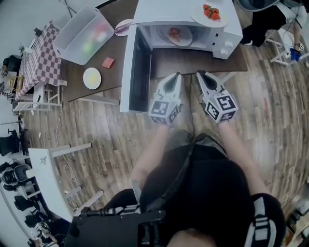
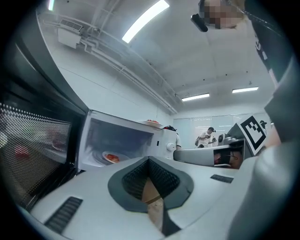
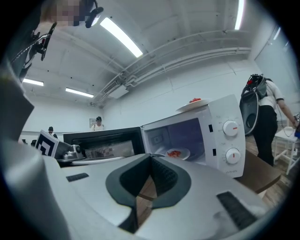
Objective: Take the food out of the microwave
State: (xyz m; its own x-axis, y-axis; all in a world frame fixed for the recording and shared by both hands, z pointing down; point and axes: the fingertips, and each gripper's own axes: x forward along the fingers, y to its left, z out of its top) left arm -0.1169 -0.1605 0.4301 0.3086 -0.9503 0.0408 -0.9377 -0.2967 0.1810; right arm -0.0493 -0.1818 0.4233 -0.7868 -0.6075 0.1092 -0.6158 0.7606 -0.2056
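one plate (image 1: 177, 34) of red food lies inside the microwave (image 1: 227, 34), on the floor of its open cavity. it is ahead of both claws and apart from them, with a bare strip of table (image 1: 193, 60) between. in the left gripper view it shows to the left of the jaw tips, and in the right gripper view just to their right.

two claws are held side by side in front of the cavity, near each other, both pointing towards the microwave. the left claw (image 1: 176, 76) has its jaws pressed together with nothing between them. the right claw (image 1: 200, 75) is the same, jaws together and empty. each carries one marker cube (image 1: 165, 110).

two plates of red food show in all: the second plate (image 1: 210, 13) stands on top of the microwave, towards its right end. one door (image 1: 129, 72) hangs wide open at the left of the cavity. two knobs (image 3: 230, 127) sit one above the other on the panel right of the cavity.

further left on the table are one clear bin (image 1: 82, 34), one pale yellow dish (image 1: 91, 78) and one small pink block (image 1: 108, 62). one pinkish disc (image 1: 123, 26) lies by the microwave's far left corner. one checked table (image 1: 41, 53) stands beyond the bin. one person (image 1: 263, 21) in black stands to the right of the microwave.
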